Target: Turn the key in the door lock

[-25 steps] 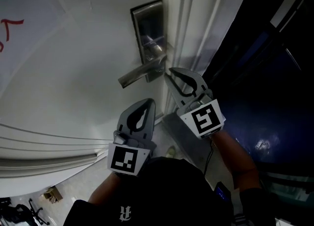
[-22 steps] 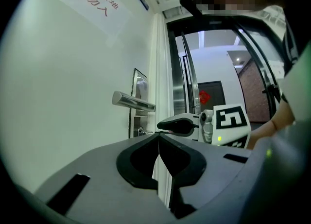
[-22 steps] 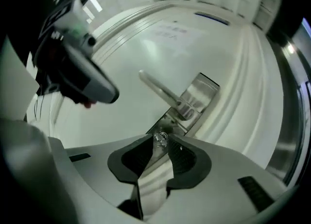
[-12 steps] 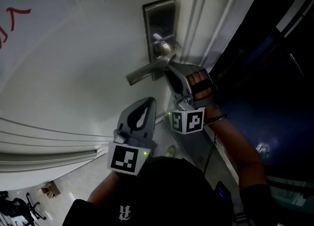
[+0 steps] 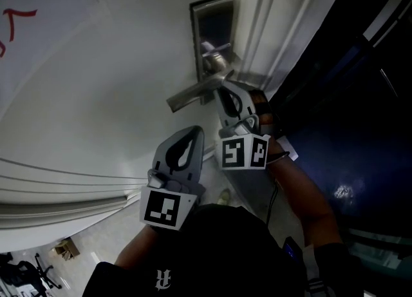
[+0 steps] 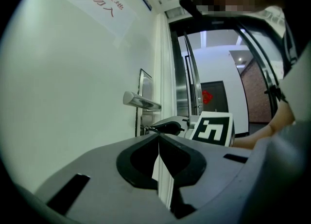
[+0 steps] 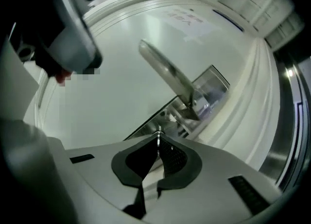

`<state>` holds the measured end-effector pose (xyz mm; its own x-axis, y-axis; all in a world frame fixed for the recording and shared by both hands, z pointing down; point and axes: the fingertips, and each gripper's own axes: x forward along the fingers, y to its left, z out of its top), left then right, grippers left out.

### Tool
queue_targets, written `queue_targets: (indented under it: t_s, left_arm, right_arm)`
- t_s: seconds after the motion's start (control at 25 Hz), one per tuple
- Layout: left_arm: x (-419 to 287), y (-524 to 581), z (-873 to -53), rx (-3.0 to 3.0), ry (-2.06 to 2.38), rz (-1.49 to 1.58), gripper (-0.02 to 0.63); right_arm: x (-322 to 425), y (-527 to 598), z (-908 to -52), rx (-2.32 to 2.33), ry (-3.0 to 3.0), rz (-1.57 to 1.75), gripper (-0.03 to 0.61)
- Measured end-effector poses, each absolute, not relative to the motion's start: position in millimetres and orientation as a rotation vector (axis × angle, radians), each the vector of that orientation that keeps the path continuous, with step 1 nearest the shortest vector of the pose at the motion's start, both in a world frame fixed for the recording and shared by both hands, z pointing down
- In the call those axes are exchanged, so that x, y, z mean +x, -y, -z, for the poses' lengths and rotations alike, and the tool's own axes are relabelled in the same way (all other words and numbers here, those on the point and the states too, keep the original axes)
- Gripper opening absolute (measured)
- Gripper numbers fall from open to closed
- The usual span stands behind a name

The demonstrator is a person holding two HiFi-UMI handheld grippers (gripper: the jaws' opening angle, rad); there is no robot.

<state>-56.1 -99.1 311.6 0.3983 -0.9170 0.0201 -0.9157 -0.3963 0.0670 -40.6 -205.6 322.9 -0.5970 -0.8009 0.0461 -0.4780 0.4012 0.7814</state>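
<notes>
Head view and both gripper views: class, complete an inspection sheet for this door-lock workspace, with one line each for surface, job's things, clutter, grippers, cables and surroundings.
Surface: white door, bare apart from a notice with red print.
Job's things: metal lock plate; lever handle; key, a thin metal piece below the handle, mostly hidden.
Clutter: small items on the floor, too small to tell.
Grippers: right hand-held gripper shut on the key; left hand-held gripper shut, empty, apart from the lock.
Cables: thin cable by the right forearm.
Surroundings: door frame; dark glass to the right.
</notes>
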Motion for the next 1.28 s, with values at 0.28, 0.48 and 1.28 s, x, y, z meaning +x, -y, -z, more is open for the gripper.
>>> queue_targets:
  t_s: [0.28, 0.48, 1.28]
  left_arm:
    - [-54.5, 100.6, -311.4, 2.580, 1.671, 0.027, 0.008]
    - [-53.5, 101.1, -312.5, 2.585, 1.660, 0.026, 0.008]
    - [-53.1, 102.7, -314.8, 2.590, 1.647, 0.013, 0.008]
  right_arm:
    - [-33.9, 211.5, -319.8, 1.174, 2.738, 0.206, 0.021]
    - [-29.3, 215.3, -321.2, 1.139, 2.889, -0.259, 0.023]
    - [-18.1, 223.0, -334.9, 0.878, 2.927, -1.848, 0.026]
